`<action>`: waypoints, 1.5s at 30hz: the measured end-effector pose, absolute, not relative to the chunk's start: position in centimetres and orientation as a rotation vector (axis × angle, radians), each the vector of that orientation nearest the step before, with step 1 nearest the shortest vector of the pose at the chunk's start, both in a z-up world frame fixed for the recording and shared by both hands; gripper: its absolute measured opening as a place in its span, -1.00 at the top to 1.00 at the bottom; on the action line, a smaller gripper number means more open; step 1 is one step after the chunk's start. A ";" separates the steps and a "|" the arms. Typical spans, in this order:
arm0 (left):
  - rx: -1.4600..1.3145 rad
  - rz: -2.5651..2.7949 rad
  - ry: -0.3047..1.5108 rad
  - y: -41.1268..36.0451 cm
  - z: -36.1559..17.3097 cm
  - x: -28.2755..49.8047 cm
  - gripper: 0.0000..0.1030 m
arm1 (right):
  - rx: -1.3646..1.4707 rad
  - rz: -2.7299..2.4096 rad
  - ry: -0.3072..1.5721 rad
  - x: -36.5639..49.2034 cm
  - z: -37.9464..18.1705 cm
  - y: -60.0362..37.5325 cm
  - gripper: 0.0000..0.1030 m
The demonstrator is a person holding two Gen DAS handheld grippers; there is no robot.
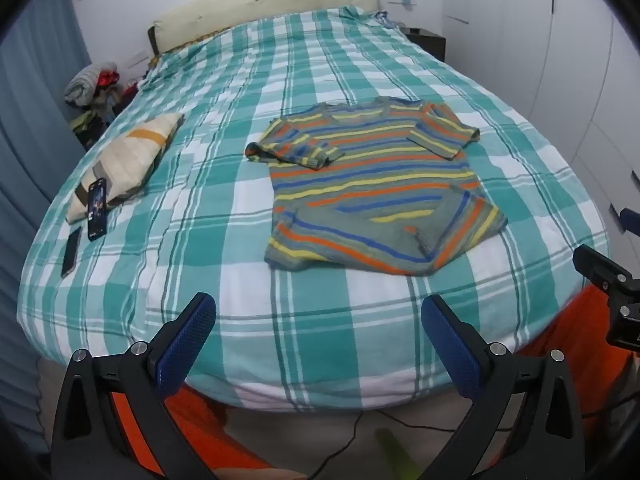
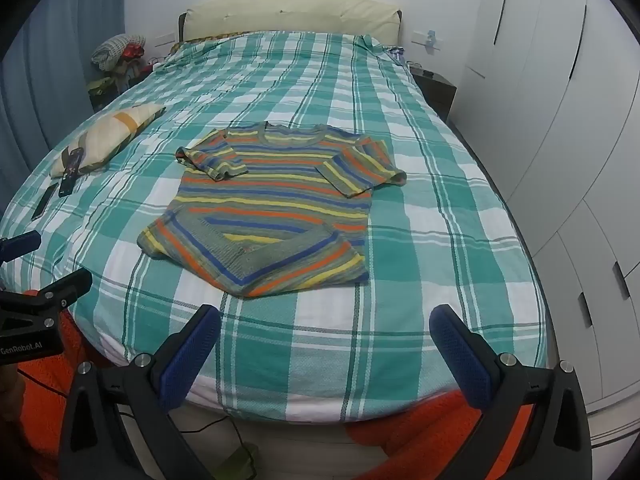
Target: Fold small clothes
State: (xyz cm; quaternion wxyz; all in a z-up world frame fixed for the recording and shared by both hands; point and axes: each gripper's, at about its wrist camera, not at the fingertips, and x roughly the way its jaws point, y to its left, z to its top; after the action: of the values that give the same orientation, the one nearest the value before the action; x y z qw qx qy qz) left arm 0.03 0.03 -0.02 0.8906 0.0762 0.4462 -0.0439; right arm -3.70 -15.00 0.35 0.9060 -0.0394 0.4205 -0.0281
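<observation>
While both wait at the foot of the bed (image 1: 320, 340), the left claw (image 1: 319, 322) and right claw (image 2: 325, 330) hang wide open and empty, likely poised to reach in. Beyond them, at twelve o'clock, the striped sweater (image 2: 276, 208) lies flat mid-bed, sleeves and hem corner turned inward. Its long axis runs toward the headboard (image 2: 292, 16), collar farthest away.

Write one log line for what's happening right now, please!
left tool: open, empty | right tool: open, empty | striped shirt: on bed, sleeves folded in, hem flipped up
</observation>
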 end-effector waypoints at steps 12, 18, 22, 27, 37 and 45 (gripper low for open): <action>0.170 -0.086 0.922 0.1 0.1 0.0 -0.99 | -0.096 -0.065 0.887 -3.6 -0.3 -14.3 -1.00; 0.171 -0.076 0.930 0.9 -1.1 0.6 -0.99 | -0.124 -0.090 0.905 -3.1 -0.3 -14.3 -1.00; 0.171 -0.076 0.937 0.9 -1.6 0.6 -0.99 | -0.131 -0.111 0.906 -3.1 -0.3 -14.5 -1.00; 0.179 -0.073 0.941 0.7 -1.5 0.6 -0.99 | -0.129 -0.129 0.917 -2.9 -0.5 -15.0 -1.00; 0.192 -0.061 0.957 0.4 -1.9 0.8 -0.99 | -0.130 -0.140 0.933 -2.7 -1.1 -14.9 -1.00; 0.196 -0.054 0.973 0.3 -2.3 0.9 -0.99 | -0.126 -0.144 0.940 -2.5 -1.4 -14.9 -1.00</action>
State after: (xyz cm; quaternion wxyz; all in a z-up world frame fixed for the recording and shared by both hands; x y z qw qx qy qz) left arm 0.91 0.34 -2.28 0.8789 0.0942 0.4669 -0.0258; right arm -2.47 -14.87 -1.39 0.8871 -0.0604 0.4523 -0.0693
